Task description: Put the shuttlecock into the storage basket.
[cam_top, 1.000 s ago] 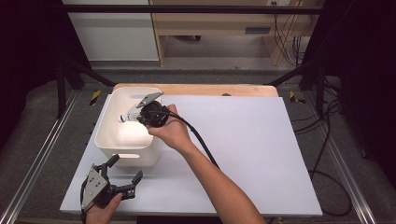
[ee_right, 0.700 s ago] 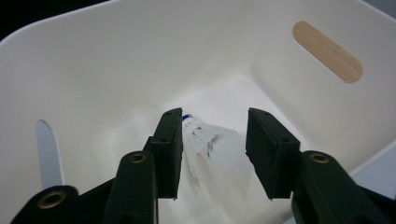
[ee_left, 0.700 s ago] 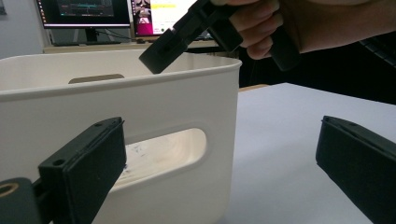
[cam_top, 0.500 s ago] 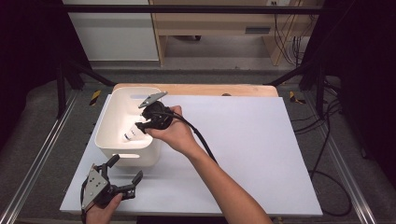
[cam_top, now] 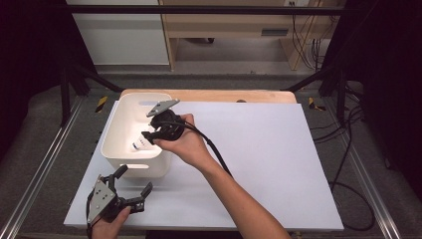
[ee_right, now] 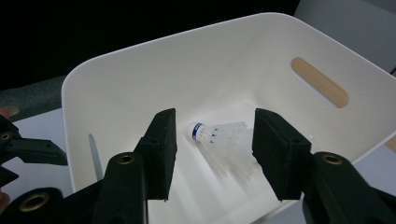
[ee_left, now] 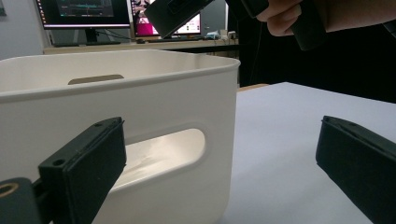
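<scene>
Since the earlier frame my right hand-held gripper [cam_top: 148,135] has lifted slightly over the bin, and its jaws have just been opening; now they stand half apart, empty, with the shuttlecock [ee_right: 219,137] lying loose below them. I count one shuttlecock, white and feathery with a blue-banded cork, on the floor of one smooth, round-cornered white plastic bin [cam_top: 119,149] with slotted handles. My left hand-held gripper [cam_top: 130,185] rests wide open on the matte white counter [cam_top: 268,149], holding nothing.
</scene>
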`<state>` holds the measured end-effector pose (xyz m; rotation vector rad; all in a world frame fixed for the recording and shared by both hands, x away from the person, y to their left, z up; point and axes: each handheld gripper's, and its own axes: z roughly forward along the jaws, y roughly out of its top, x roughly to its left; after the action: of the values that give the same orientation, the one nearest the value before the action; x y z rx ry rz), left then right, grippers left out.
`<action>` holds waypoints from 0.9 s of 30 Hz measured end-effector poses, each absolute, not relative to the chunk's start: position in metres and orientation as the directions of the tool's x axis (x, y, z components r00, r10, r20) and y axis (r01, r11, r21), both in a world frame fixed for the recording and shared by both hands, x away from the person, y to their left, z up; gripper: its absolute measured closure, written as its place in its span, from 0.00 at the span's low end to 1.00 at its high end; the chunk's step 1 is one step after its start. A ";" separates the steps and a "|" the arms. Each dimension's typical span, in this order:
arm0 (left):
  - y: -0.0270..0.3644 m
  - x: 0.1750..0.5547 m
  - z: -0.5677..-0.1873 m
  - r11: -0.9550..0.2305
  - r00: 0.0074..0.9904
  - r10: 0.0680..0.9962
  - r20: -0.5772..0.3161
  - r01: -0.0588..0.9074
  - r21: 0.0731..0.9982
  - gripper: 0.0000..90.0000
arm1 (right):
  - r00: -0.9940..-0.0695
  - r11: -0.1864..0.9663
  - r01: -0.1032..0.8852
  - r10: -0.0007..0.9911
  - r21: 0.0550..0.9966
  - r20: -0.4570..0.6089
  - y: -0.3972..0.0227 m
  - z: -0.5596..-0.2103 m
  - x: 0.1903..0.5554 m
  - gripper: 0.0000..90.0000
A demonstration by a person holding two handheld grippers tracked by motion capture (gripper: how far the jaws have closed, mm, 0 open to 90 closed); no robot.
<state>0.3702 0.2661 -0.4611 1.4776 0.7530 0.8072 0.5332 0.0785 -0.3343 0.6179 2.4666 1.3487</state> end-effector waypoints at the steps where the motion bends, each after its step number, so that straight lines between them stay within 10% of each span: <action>1: 0.266 0.370 -0.461 -0.059 0.545 0.837 0.052 -0.005 0.998 0.02 | -0.875 0.478 0.238 0.483 0.846 -0.027 0.078 -0.334 0.533 0.56; 27: 0.266 0.370 -0.461 -0.058 0.544 0.837 0.052 -0.007 0.998 0.02 | -0.868 0.461 0.235 0.496 0.856 -0.029 0.073 -0.327 0.529 0.51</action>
<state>0.3703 0.2660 -0.4611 1.4762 0.7529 0.8084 0.5291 0.0729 -0.3267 0.6264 2.4389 1.3646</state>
